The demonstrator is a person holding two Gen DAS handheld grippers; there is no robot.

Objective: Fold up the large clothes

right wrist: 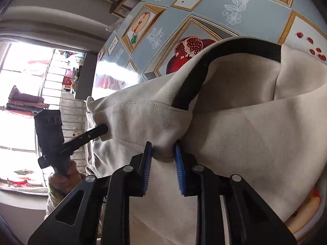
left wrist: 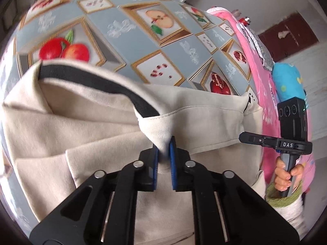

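A large cream garment (left wrist: 81, 126) with a black neck band (left wrist: 98, 77) lies on a table with a fruit-print cloth (left wrist: 130, 40). My left gripper (left wrist: 164, 149) is shut on a bunched fold of the cream fabric near the neck seam, pinched between its blue pads. In the right wrist view the same garment (right wrist: 245, 132) and black band (right wrist: 194, 81) fill the middle, and my right gripper (right wrist: 163, 153) is shut on a thicker fold at a stitched seam. Each view shows the other gripper at the garment's edge: right (left wrist: 244, 137), left (right wrist: 105, 129).
A pink cloth (left wrist: 261, 71) and a blue spotted cushion (left wrist: 286, 81) sit along the table's right edge. A hand (left wrist: 284, 175) holds the right gripper's handle. A bright window (right wrist: 20, 81) and folded cloths (right wrist: 24, 102) lie beyond the table's edge (right wrist: 102, 65).
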